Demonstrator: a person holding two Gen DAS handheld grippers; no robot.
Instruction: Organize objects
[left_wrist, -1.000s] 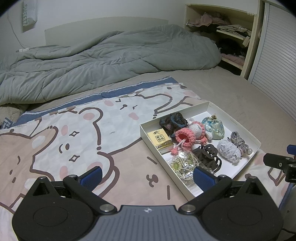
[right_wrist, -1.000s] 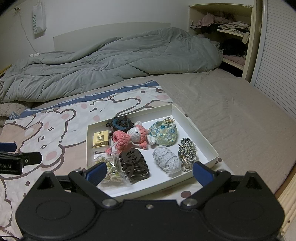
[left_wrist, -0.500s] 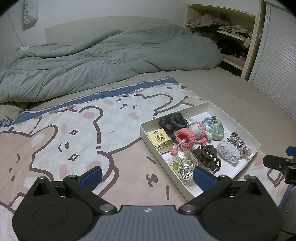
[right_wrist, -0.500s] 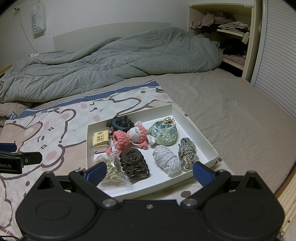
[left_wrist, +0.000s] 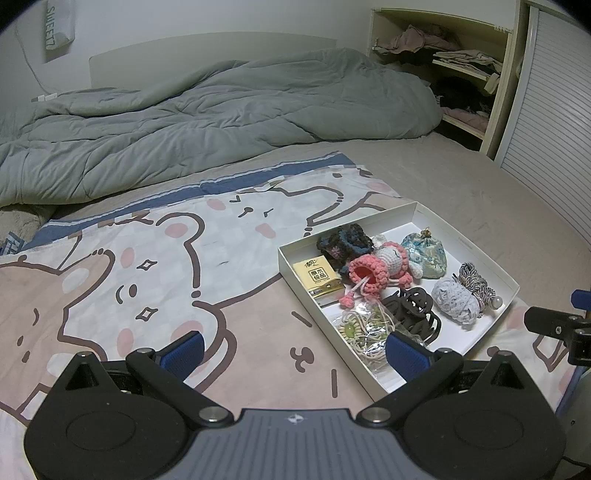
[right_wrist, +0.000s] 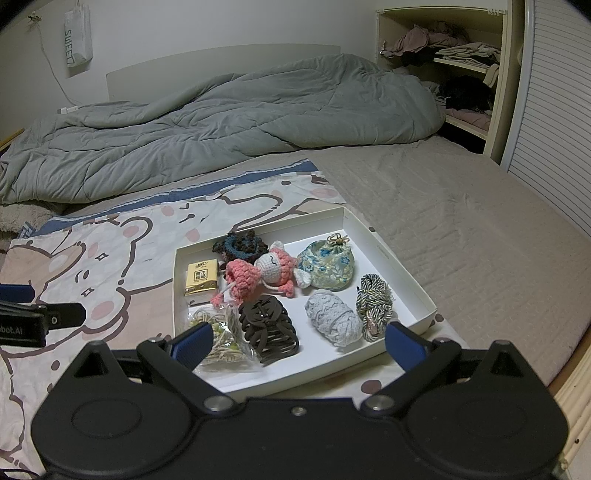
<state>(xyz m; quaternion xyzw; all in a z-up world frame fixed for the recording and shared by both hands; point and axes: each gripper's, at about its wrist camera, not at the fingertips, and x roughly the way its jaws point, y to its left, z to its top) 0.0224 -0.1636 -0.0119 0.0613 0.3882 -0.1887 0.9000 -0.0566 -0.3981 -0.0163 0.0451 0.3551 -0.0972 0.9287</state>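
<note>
A shallow white box (right_wrist: 406, 273) (left_wrist: 291, 266) lies on the bed on a cartoon bear sheet. It holds a pink crochet doll (right_wrist: 258, 275) (left_wrist: 373, 271), a dark claw hair clip (right_wrist: 267, 328) (left_wrist: 413, 308), a yellow packet (right_wrist: 201, 278) (left_wrist: 317, 277), a floral pouch (right_wrist: 327, 264), a grey lace roll (right_wrist: 334, 321), a twisted cord (right_wrist: 373, 301), a dark scrunchie (right_wrist: 242, 245) and a bagged string bundle (right_wrist: 218, 336). My left gripper (left_wrist: 293, 350) is open and empty, left of the box. My right gripper (right_wrist: 297, 341) is open and empty, over the box's near edge.
A grey duvet (right_wrist: 221, 125) is bunched across the head of the bed. An open shelf with clothes (right_wrist: 454, 66) and a slatted door (right_wrist: 554, 110) stand at the right. The bed's edge (right_wrist: 576, 384) is close on the right. The bear sheet (left_wrist: 129, 280) spreads left.
The left wrist view has shifted slightly. The right gripper and the box contents have not moved.
</note>
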